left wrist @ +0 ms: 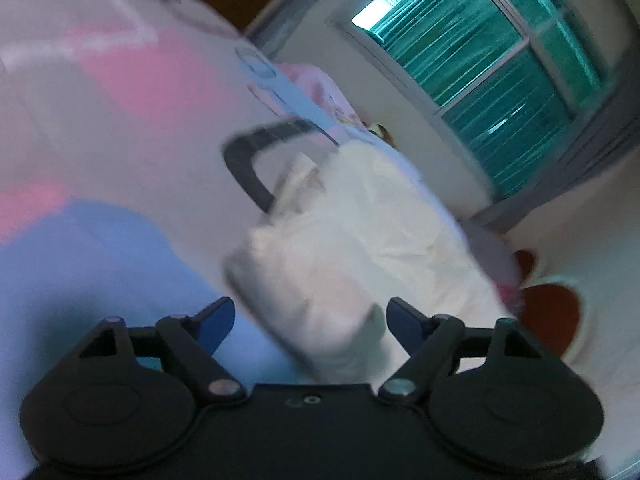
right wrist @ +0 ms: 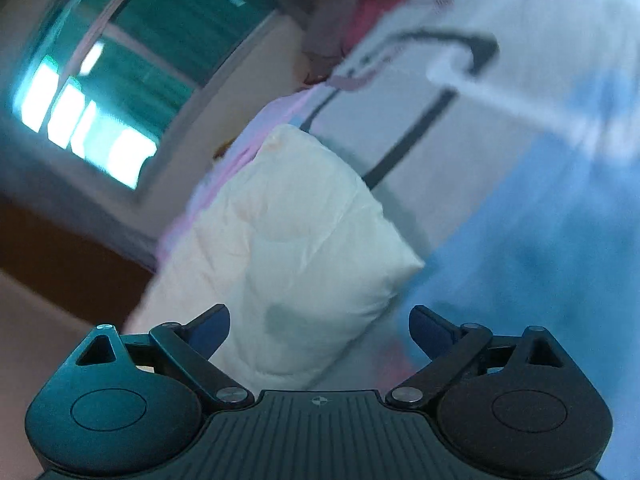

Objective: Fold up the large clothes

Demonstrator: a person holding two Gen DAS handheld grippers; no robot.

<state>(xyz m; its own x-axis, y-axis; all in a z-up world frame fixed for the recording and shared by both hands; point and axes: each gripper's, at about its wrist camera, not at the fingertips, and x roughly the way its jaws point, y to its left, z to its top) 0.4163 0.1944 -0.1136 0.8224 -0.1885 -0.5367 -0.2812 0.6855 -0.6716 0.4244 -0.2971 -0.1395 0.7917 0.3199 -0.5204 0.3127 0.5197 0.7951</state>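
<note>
A bed [left wrist: 120, 140] with a pink, blue and white printed cover fills most of both blurred, tilted views, and on it lies a white garment [right wrist: 288, 240], bundled up near the bed's edge on the window side. The bundle lies straight ahead of both grippers, its long axis running away from the cameras. The left gripper [left wrist: 310, 320] and right gripper [right wrist: 320, 328] both have their fingers spread wide and empty; the left looks nearer, I judge, its near end reaching between the fingertips.
</note>
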